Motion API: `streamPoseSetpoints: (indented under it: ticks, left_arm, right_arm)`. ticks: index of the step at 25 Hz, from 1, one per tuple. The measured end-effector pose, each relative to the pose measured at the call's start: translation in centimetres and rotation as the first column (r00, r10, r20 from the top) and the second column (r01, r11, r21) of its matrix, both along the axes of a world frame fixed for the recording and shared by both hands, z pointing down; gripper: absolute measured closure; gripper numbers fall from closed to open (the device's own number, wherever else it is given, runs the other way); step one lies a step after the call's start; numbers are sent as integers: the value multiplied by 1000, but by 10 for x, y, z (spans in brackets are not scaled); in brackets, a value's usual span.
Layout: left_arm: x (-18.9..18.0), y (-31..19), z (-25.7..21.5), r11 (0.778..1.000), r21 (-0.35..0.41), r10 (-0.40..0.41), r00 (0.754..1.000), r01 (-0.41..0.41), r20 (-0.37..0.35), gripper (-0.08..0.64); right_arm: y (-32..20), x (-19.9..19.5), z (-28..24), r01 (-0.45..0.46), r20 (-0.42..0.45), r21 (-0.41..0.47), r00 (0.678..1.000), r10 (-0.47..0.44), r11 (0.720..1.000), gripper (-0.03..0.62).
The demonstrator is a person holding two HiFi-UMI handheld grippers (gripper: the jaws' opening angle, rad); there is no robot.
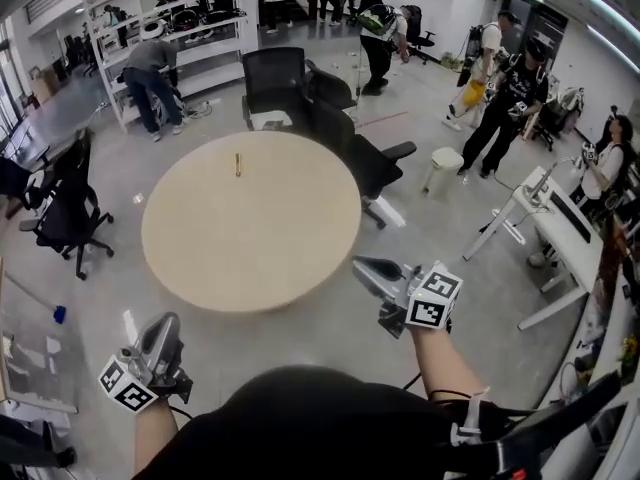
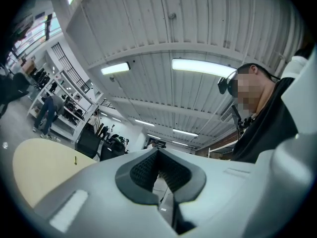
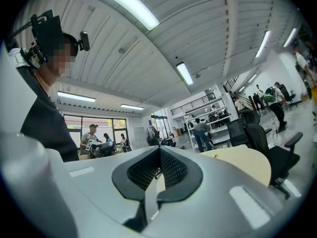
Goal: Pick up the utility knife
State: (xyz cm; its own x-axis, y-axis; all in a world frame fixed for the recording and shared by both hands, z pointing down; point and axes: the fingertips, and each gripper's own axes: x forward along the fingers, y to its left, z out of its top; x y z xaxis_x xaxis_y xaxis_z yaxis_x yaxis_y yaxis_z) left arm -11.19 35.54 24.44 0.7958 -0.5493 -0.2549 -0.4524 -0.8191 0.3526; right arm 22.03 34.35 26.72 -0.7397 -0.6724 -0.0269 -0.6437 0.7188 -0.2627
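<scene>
The left claw (image 1: 166,322), a grey two-jaw gripper with a marker cube at its wrist, has its jaws closed together with nothing between them; in the left gripper view its dark ribbed pads (image 2: 143,168) meet at their tips. The right claw (image 1: 365,266), built the same way, is also narrowed to a close and empty, its ribbed pads (image 3: 173,167) touching in the right gripper view. Both claws hang in the air on the person's side of a round beige wooden table (image 1: 250,253), the left one well short of the rim and the right one just off its near right edge. The small yellowish utility knife (image 1: 238,164) lies alone on the far part of the tabletop, well apart from both claws. Black office chairs (image 1: 275,83) stand around the far and right sides of the table.
</scene>
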Motion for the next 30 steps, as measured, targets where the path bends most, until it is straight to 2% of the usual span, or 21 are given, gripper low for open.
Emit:
streamPoseSetpoints:
  ticks: [5,10,15,19,24,30]
  left_arm:
    - [-47,-69,-18,998,45,52,999,-53,11,577]
    - [-89,-118,-11,998,22,67,997,-67,-23,577]
    - [-125,-150,-3,999,6,50,998,-49,-32,577]
    - [-141,-169,-3,999,16,33,999,-32,-30,577]
    - [-137,-190,6,1000,-5,18,999,-18,-30,577]
    - [-94,-220,9,1000,-7,-6,1000,6,15,577]
  right_arm:
    - [-54,-62,-16,-11,-17,21,1000,11,1000,578]
    - [-99,-120,-16,20,-57,31,998,-18,999,578]
    - [-135,-142,-14,4,-48,13,999,-3,1000,578]
    - [-158,-160,-16,26,-62,27,998,-25,999,578]
    - [-183,-154,-9,38,-56,22,998,-37,999,578]
    - [-223,-109,3,58,-15,18,998,-58,998,578]
